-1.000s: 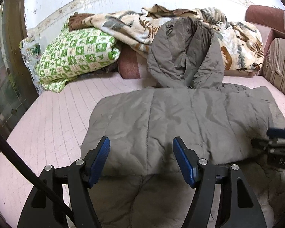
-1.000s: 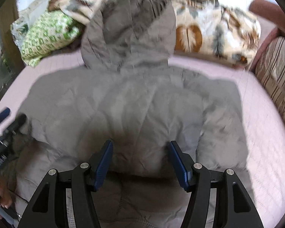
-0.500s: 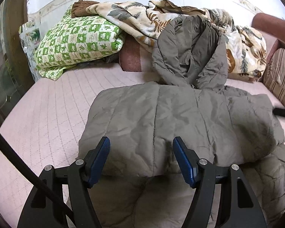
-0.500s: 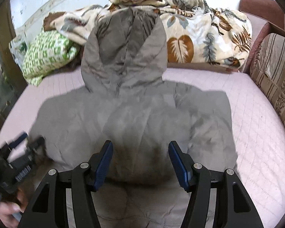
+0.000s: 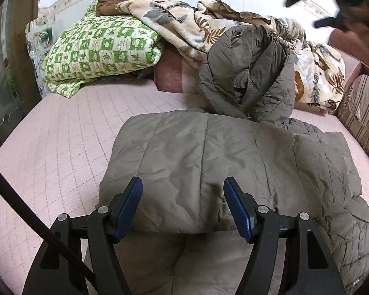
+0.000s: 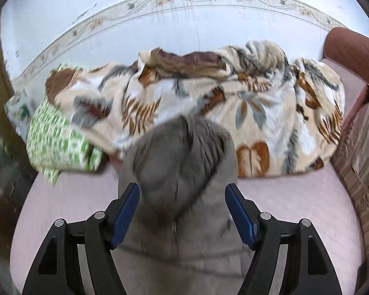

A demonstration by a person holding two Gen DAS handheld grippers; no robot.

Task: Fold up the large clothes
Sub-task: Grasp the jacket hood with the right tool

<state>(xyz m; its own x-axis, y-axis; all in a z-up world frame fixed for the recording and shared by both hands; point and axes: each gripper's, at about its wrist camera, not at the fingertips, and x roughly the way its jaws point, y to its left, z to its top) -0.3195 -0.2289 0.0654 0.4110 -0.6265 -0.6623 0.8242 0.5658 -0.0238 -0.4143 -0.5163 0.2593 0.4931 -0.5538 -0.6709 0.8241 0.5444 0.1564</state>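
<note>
Your right gripper (image 6: 182, 211) hangs empty, jaws just widened, with the olive-grey quilted hooded jacket's (image 5: 223, 162) hood (image 6: 182, 159) straight ahead of it. The jacket lies on the pink quilted mattress (image 5: 61, 132), hood pointing away from you. Your left gripper (image 5: 183, 206) hovers open over the folded body.

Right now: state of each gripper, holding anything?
Left gripper: open, holding nothing; the folded jacket lies below its fingers.
Right gripper: open, jaws just widened, holding nothing; the jacket's hood lies beyond.
</note>
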